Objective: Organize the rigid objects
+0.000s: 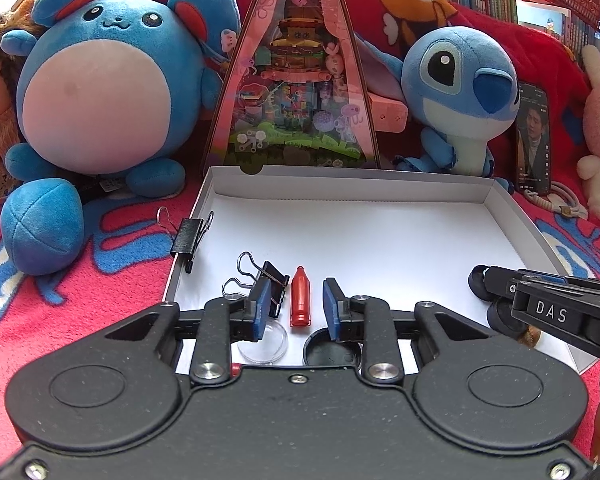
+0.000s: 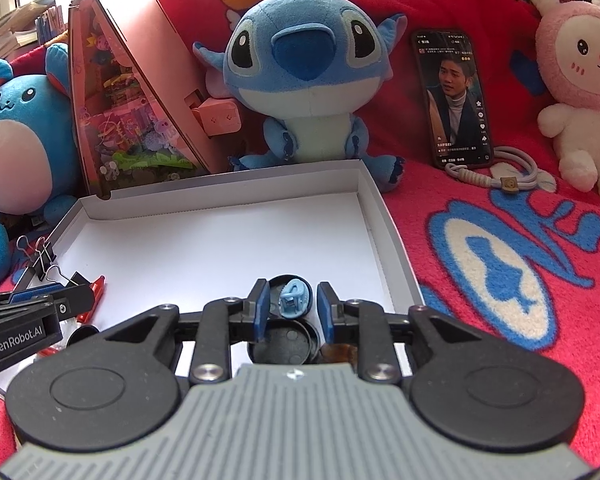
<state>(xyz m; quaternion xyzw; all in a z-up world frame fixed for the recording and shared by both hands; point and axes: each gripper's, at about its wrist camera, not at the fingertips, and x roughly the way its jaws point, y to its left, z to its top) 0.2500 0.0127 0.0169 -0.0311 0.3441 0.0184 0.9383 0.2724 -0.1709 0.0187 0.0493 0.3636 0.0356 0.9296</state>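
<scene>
Two grippers (image 1: 296, 304) (image 2: 291, 307) part-open, gripping nothing; glossy red bullet-shaped piece (image 1: 301, 297) between left pads

both black two-finger grippers with blue pads, the left gripper (image 1: 296, 306) and right gripper (image 2: 291, 310), angle downward side by side, jaws parted.

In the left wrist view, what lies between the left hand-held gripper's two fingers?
A red bullet-shaped piece lies on the white box floor between the open left hand-held gripper fingers, untouched.
</scene>
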